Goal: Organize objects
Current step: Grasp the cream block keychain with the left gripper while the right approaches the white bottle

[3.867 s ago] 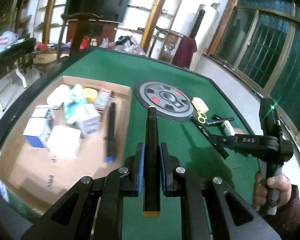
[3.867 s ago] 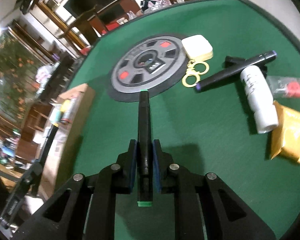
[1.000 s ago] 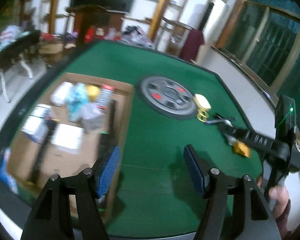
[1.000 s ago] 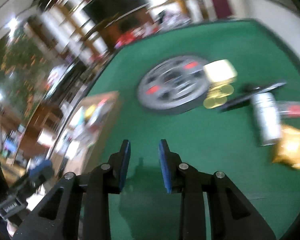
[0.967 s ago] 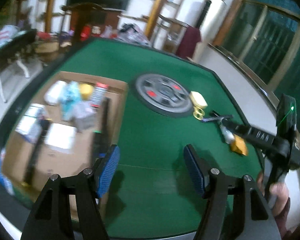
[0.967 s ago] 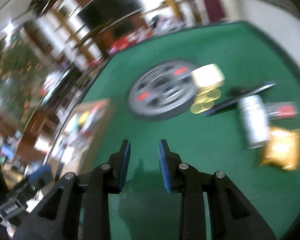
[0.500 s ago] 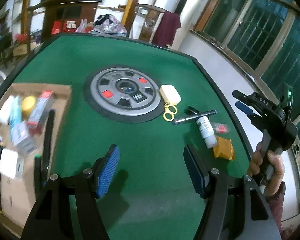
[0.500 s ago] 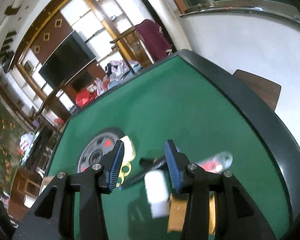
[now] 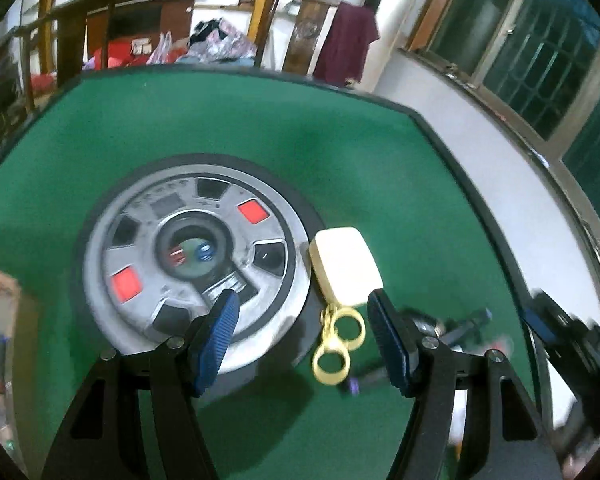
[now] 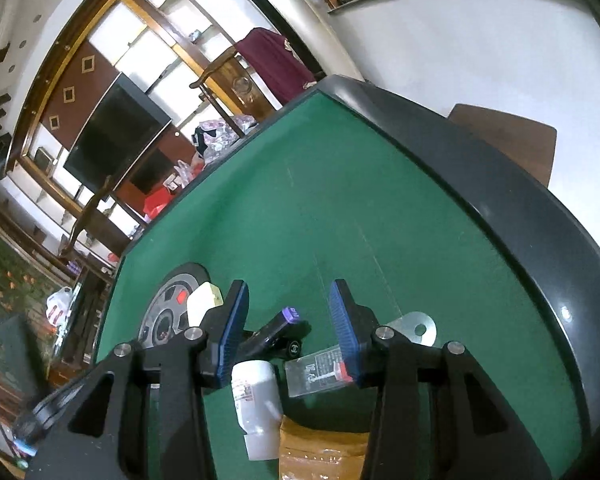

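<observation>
Objects waiting to be organized lie on the green table [image 9: 340,152]: a cream case [image 9: 346,266] with gold rings [image 9: 336,344] sits just beside the grey round disc [image 9: 188,264], and a purple-capped black marker [image 10: 278,328], a white bottle [image 10: 256,404], a clear packet [image 10: 316,374] and an orange pouch [image 10: 320,456] cluster near the table's dark rim (the left view is partly blurred). The left gripper [image 9: 304,340] hangs above the rings, jaws moderately apart, holding nothing. The right gripper [image 10: 288,332] has just been widening its jaws; they stand apart over the marker and bottle, gripping nothing.
</observation>
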`<state>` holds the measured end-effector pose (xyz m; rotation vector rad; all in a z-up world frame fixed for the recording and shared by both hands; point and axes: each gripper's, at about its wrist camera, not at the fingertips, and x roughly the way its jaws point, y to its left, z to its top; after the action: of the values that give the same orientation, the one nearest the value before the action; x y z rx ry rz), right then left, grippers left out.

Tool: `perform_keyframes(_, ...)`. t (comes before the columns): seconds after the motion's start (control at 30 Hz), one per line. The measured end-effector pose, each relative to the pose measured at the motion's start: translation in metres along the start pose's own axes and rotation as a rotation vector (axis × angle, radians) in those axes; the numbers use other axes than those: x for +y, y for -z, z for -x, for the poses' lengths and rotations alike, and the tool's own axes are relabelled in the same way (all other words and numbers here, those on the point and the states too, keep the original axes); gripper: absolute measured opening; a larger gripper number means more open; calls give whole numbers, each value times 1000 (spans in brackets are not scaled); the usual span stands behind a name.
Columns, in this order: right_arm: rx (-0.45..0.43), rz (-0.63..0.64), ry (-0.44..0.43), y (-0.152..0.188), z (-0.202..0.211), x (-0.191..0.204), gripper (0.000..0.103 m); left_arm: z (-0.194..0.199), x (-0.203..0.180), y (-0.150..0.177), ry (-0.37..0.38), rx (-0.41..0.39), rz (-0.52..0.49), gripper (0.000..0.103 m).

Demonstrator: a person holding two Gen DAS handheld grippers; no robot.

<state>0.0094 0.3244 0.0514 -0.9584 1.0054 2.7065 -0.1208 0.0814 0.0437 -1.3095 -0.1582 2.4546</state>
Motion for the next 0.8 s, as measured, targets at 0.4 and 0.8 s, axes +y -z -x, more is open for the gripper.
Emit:
perform_keyframes(0.4,25,16,6,3,-7,-1,40,-51,-23,-9,-28,14,-48,61)
perform_keyframes(0.8,27,30,12,6,-6,-4,40,-56,-48,2,-116,-19,-239,50)
